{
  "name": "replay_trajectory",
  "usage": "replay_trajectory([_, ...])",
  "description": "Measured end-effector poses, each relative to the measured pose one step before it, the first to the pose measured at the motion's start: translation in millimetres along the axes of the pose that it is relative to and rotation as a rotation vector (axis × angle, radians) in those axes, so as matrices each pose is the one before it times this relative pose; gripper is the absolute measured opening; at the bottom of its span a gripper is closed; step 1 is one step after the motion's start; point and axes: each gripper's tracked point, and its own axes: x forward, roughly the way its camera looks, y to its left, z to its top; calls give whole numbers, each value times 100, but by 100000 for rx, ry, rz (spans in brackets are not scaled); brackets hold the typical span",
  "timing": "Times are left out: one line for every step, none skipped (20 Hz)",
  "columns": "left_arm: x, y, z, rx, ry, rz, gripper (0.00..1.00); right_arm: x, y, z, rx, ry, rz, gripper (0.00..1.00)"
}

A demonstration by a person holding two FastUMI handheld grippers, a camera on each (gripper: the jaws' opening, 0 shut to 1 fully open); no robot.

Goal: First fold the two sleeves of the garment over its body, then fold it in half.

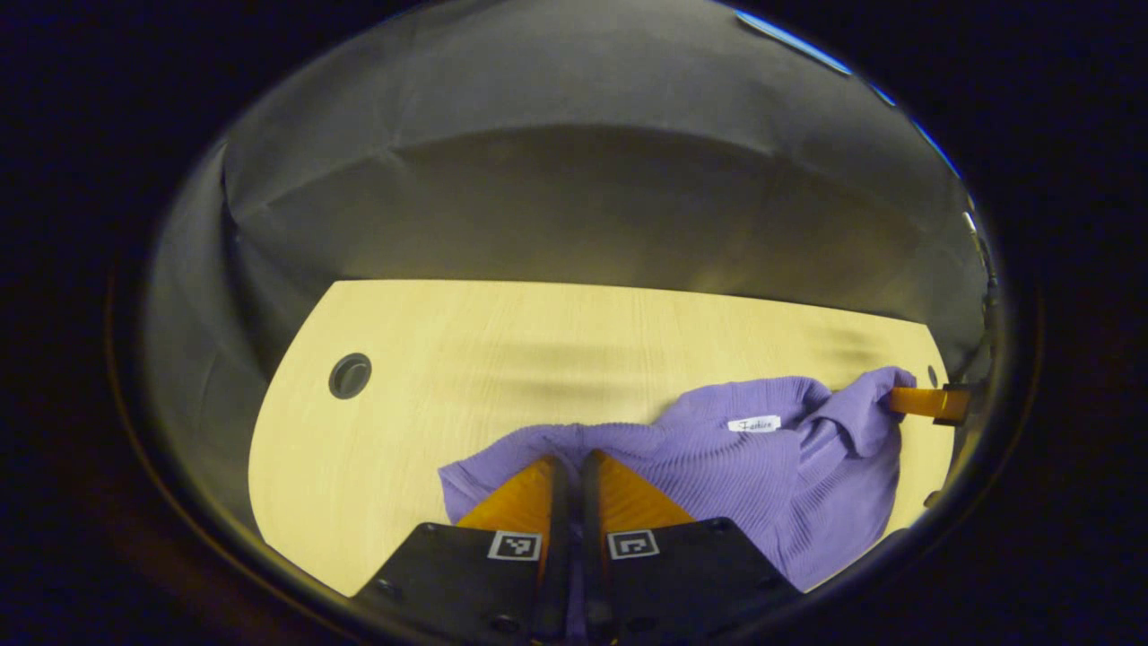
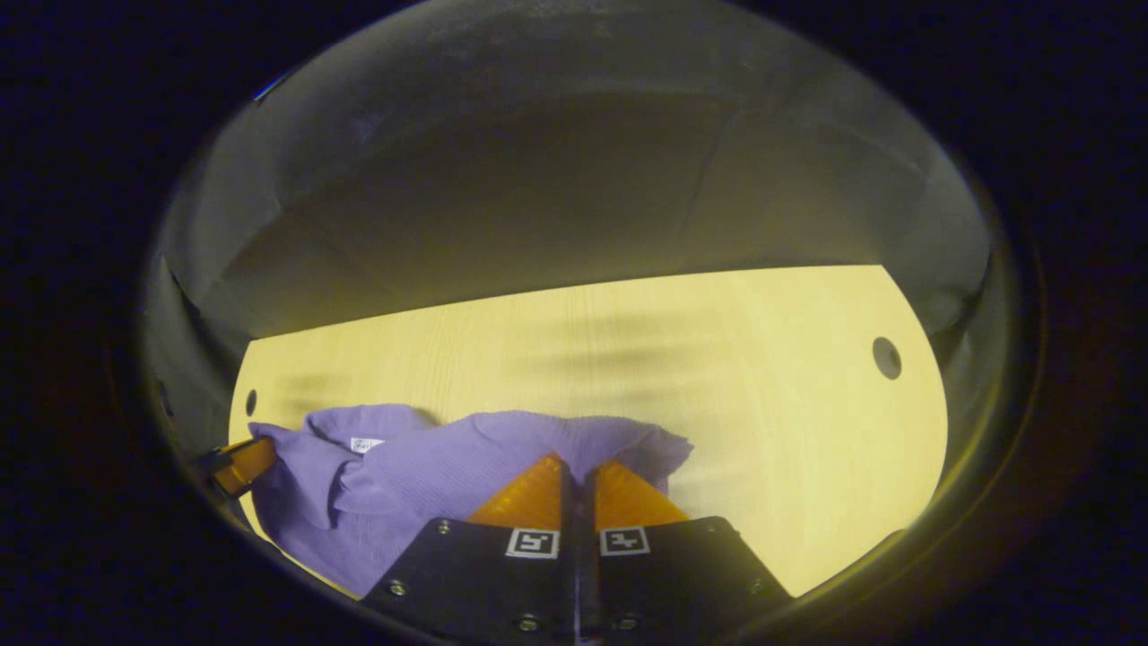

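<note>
While bunched between both tools, purple garment (image 1: 717, 467) lengthwise across table (image 1: 448, 359).

A staged recording booth is indicated rather than a lived-in room. A pale wood-grain table (image 1: 502, 359) is enclosed by dark cloth walls (image 1: 574, 179) hung close behind its far edge, toward 12 o'clock. A round cable hole (image 1: 350, 375) is cut through the tabletop at about 10 o'clock in the left gripper view, as on office desks.
</note>
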Motion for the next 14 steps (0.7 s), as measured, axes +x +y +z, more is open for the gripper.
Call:
replay_trajectory([-137, -147, -8, -807, -312, -643, 14, 216, 246, -246, 649, 1113, 1315, 9])
replay_trajectory([-336, -394, -125, -741, 517, -2119, 17, -107, 691, -770, 887, 1402, 2946, 24])
replay_trajectory([-8, -183, -90, -108, 756, -382, 31, -114, 158, -397, 237, 1009, 740, 39])
replay_trajectory([-263, -83, -176, 246, 584, -150, 44, -111, -163, -88, -838, -160, -366, 54])
replay_trajectory([-237, -271, 32, -168, 256, -329, 57, -375, -61, 92, -1159, -679, -376, 69])
replay_trajectory([-404, -513, 133, -845, -529, -1705, 70, -481, 139, -104, -1151, -750, 104, 75])
replay_trajectory([-499, -336, 387, -457, -1171, -278, 84, -413, 149, 208, -1152, -1436, -129, 87])
replay_trajectory([-579, -136, 546, -32, -1743, -182, 87, -378, 165, 317, -848, -1792, -132, 88])
replay_trajectory([-713, -120, 570, 383, -1730, 159, 94, -705, 45, 225, -561, -1780, -167, 88])
replay_trajectory([-644, -248, 642, 452, -1697, -433, 92, -850, 154, 490, -199, -1976, 104, 88])
replay_trajectory([-881, -461, 579, 509, -2007, -145, 89, -1138, 227, 419, 134, -2224, 122, 82])
replay_trajectory([-1010, -310, 697, 150, -2227, -291, 89, -1106, 83, 636, 264, -2373, 191, 88])
replay_trajectory([-1034, -417, 868, -323, -2636, -549, 93, -1174, 108, 617, 384, -2866, 315, 88])
replay_trajectory([-1146, -367, 1002, -621, -3124, -438, 89, -1125, 83, 700, 320, -2613, 279, 88])
